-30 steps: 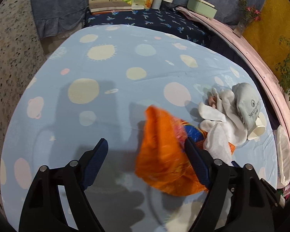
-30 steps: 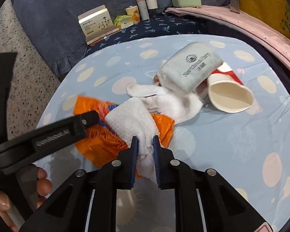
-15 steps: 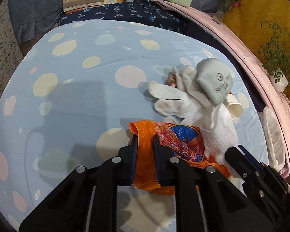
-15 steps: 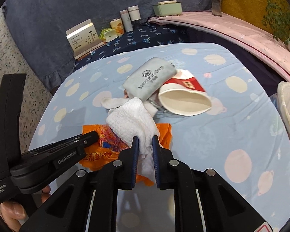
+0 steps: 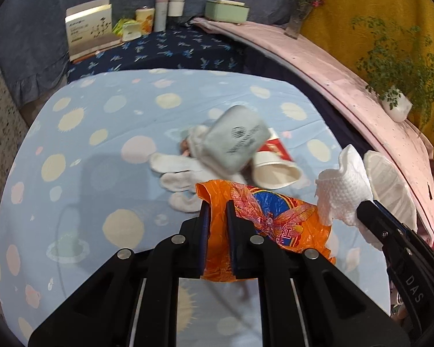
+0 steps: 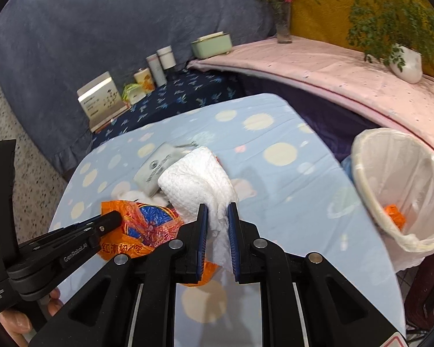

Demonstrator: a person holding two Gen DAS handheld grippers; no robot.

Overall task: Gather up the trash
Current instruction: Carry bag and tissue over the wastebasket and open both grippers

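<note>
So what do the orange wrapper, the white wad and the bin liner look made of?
Orange wrapper: thin glossy plastic film, crinkled, printed, with shiny highlights. White wad: paper towel, matte with an embossed dimple pattern. Bin liner: likely thin translucent plastic, wrinkled and folded over the rim, with an orange scrap inside.

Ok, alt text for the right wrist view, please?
The right gripper pinches a white paper towel above the dotted blue tablecloth. The lined trash bin stands right; the left gripper holds an orange plastic bag.
</note>
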